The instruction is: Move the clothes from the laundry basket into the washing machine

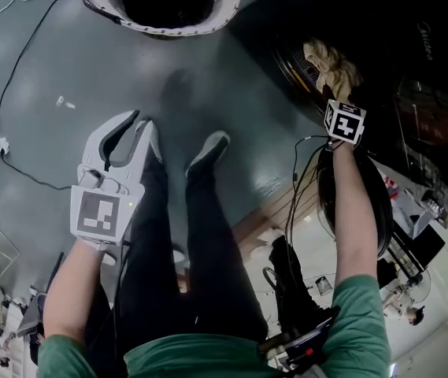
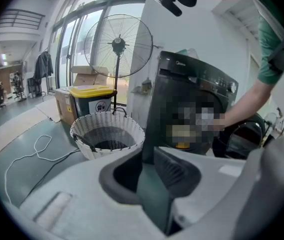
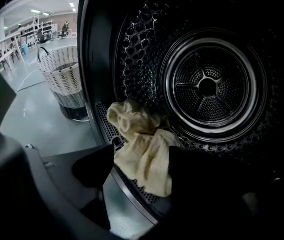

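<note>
Right gripper [image 3: 142, 154] is at the mouth of the washing machine [image 1: 412, 69], its jaws wide apart, with the cream cloth [image 3: 132, 121] lying loose between them, not pinched. The cloth rests on the near lip of the drum [image 3: 206, 86], partly hanging over the rim. I judge it should be nudged deeper, toward the far wall, so the door cannot trap it. Left gripper [image 1: 138, 124] hangs over the floor, jaws narrow and empty. The laundry basket [image 1: 168, 30] stands far left, its inside too dark to read.
</note>
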Demonstrator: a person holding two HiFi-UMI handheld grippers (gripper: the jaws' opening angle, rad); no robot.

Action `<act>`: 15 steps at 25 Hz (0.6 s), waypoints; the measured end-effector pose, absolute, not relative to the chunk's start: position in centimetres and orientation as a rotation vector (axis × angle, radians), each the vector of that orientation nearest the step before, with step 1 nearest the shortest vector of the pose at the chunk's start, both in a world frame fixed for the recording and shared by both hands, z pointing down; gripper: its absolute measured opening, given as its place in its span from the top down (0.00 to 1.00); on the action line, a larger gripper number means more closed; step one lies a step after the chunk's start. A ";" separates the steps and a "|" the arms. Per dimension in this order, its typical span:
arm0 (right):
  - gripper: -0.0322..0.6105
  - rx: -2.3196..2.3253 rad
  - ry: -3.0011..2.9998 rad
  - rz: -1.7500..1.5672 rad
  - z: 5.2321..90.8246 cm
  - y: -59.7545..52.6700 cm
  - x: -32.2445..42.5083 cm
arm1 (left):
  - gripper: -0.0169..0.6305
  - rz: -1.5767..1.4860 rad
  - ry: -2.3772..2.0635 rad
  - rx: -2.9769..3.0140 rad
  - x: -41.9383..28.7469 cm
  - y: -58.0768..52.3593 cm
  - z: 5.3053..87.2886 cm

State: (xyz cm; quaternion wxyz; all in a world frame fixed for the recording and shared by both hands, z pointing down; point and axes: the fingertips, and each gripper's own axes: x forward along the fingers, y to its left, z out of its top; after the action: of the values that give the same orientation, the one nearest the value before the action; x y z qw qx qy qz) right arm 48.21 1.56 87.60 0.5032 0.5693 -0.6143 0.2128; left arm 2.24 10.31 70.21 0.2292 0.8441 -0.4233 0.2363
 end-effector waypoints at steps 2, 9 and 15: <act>0.44 1.358 -1.473 0.520 88.3 2.1 48.2 | 0.86 0.650 -1.163 2.325 2.7 9.9 70.3; 0.45 1.287 -1.390 0.495 91.3 4.1 48.3 | 0.86 0.646 -1.150 2.313 3.5 9.8 70.8; 0.84 1.224 -1.310 0.428 93.0 2.4 49.7 | 0.86 0.666 -1.159 2.283 3.0 9.8 72.0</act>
State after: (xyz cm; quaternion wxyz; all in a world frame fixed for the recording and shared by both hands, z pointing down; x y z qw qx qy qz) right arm 49.73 2.39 93.04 0.6046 0.5289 -0.5662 0.1850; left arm 2.96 9.85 71.98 0.2454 0.8366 -0.4247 0.2440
